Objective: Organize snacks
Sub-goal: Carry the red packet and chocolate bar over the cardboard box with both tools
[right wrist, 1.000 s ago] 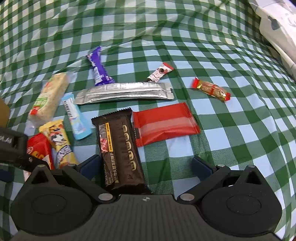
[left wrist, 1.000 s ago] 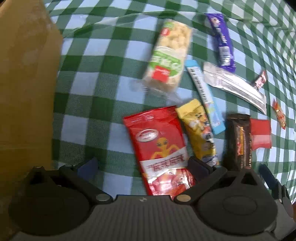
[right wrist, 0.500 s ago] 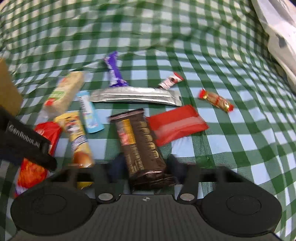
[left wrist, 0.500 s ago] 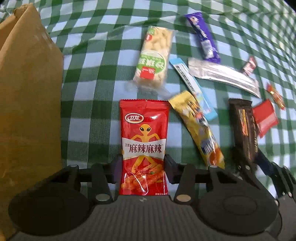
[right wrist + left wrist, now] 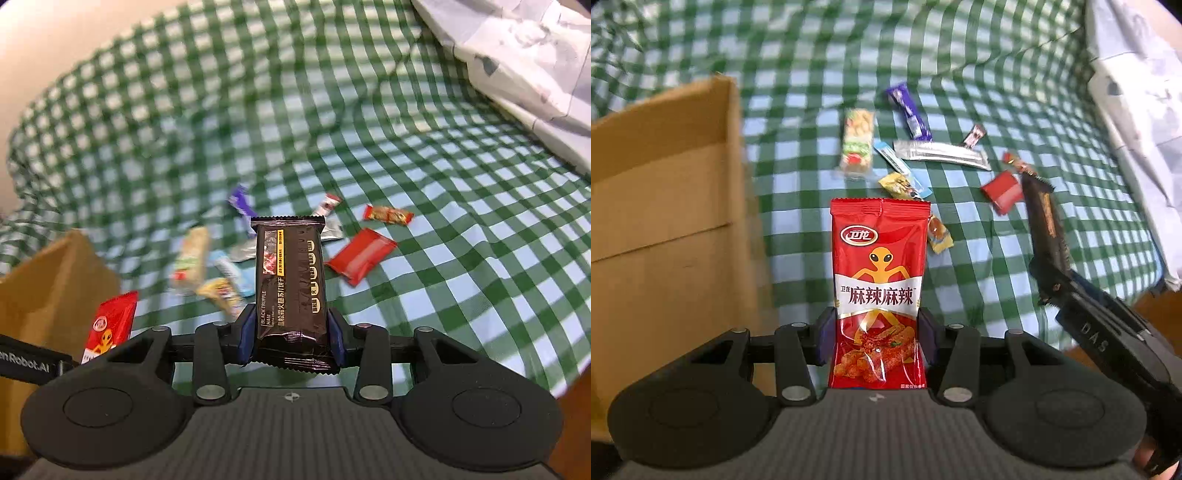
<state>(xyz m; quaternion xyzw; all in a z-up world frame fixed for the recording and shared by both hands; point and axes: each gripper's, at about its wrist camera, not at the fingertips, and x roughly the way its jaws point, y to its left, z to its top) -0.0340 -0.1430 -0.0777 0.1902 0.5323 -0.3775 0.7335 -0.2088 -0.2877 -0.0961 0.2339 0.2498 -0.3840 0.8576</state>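
Observation:
My left gripper (image 5: 877,334) is shut on a red spicy-snack packet (image 5: 880,273) with an orange alien figure and holds it upright above the cloth. My right gripper (image 5: 291,332) is shut on a dark brown cracker packet (image 5: 290,280), also lifted; that packet (image 5: 1047,225) shows at the right in the left wrist view. A brown cardboard box (image 5: 661,206) stands to the left. Loose on the checked cloth lie a green-label rice bar (image 5: 857,138), a purple bar (image 5: 908,110), a silver sachet (image 5: 940,154), a yellow packet (image 5: 916,206) and a red flat packet (image 5: 1003,190).
A green-and-white checked cloth (image 5: 461,221) covers the surface. A white patterned bag or bedding (image 5: 517,70) lies at the far right. A small red-gold candy (image 5: 388,214) and a small dark-and-white candy (image 5: 974,136) lie near the silver sachet. The box (image 5: 48,291) shows at the left.
Both grippers closed on their packets and lifted them off the cloth. The view has pulled back and up, so the box and remaining snacks look farther away.

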